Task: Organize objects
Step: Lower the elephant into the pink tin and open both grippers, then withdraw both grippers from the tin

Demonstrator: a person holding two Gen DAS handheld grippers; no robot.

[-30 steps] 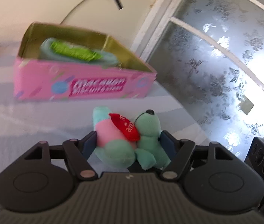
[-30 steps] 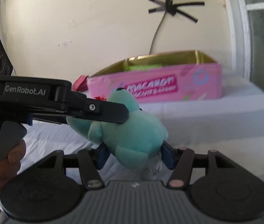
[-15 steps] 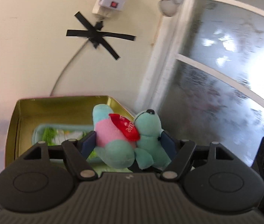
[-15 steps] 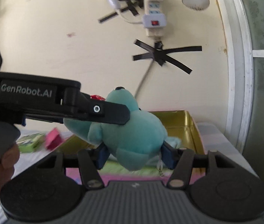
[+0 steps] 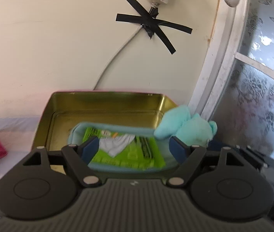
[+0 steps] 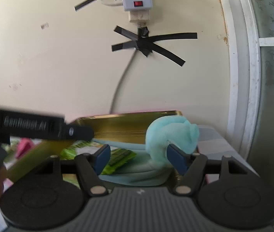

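Nearest, left gripper (image 5: 135, 150) tilted down over the open tin (image 5: 106, 104), jaws opening, nothing pinched between its blue pads. Right gripper (image 6: 138, 159) alike angled down at the tin's right end, jaws opening, pads clear of any grip. Just past the right pad of each, teal plush toy (image 5: 185, 129) blurred, long axis slanting up and leftward in the left view, perched on the tin's right rim, outside the left jaws. Beneath, flat in the tin, green-printed packet (image 5: 129, 150) on a pale blue pouch (image 6: 135, 174). Beyond, cream wall (image 5: 59, 48) with crossed black tape (image 5: 152, 27).
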